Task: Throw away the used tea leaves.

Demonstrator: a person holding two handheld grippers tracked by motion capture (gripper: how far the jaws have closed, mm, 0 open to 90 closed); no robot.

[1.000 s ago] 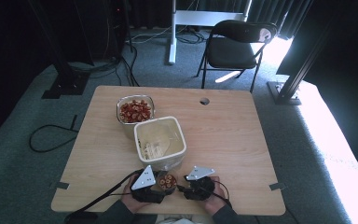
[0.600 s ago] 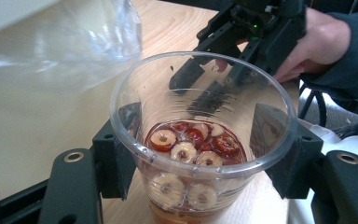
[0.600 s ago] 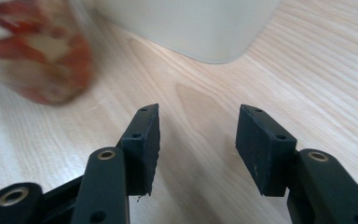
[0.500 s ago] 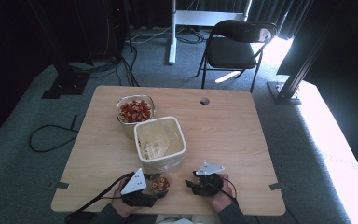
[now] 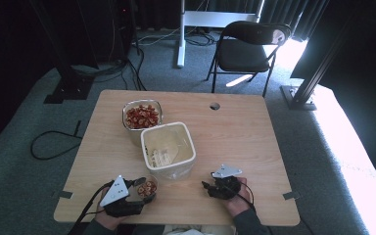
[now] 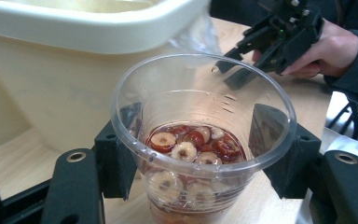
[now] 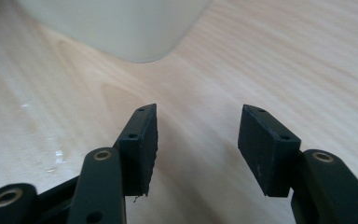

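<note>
A clear plastic cup with dried red fruit slices in its bottom sits between the pads of my left gripper, which is shut on it. Those jaws have just been closing on the cup's wall. In the high view the cup is near the table's front edge, in front of the white tub. My right gripper is to the right of the cup, apart from it. Its jaws have just been opening and stand open over bare wood with nothing between them.
A glass bowl of red fruit slices stands behind the white tub, which holds a crumpled clear bag. The wooden table has a cable hole near its far edge. A black chair stands beyond the table.
My left gripper has carried the cup to the left along the front edge. My right gripper has drawn away to the right, so the two now stand well apart.
</note>
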